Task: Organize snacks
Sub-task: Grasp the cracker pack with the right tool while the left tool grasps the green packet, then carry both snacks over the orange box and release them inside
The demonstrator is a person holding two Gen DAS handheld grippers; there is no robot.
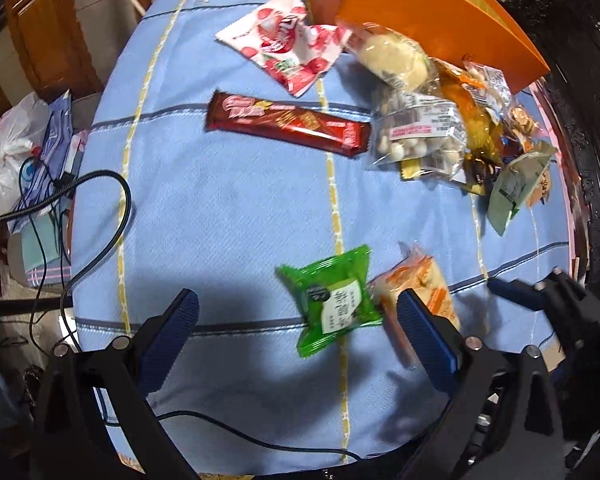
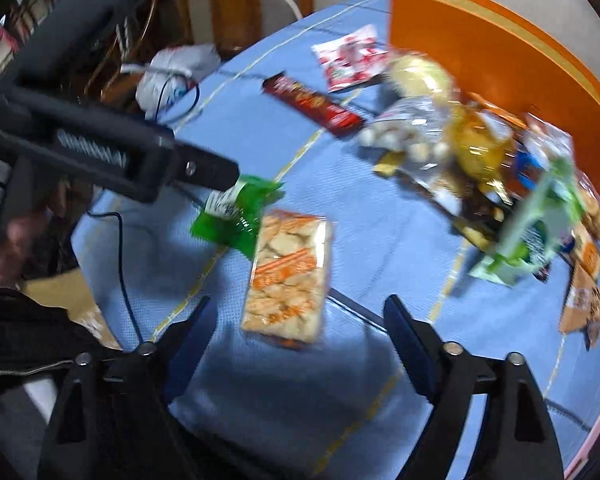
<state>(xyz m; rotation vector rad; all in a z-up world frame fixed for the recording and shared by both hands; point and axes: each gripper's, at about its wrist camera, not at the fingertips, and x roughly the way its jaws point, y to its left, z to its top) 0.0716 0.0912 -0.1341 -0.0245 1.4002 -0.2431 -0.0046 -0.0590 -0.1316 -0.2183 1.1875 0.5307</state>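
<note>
A green snack packet (image 1: 332,304) lies flat on the blue tablecloth (image 1: 220,200) between the fingers of my left gripper (image 1: 300,320), which is open and not touching it. Right beside it lies a clear packet of orange-printed crackers (image 2: 288,276), partly hidden behind my left gripper's right finger in the left wrist view. My right gripper (image 2: 298,320) hovers open over the crackers, with the pads apart from the wrapper. The green packet (image 2: 236,208) shows at the crackers' upper left in the right wrist view, under the left gripper's black frame (image 2: 100,148).
An orange box (image 1: 420,20) stands at the far right of the table. In front of it lies a pile of mixed snack bags (image 1: 440,120), with a pale green packet (image 2: 532,232) at its near end. A red bar (image 1: 288,124) and a strawberry-print packet (image 1: 288,40) lie apart. Cables (image 1: 100,200) trail over the left edge.
</note>
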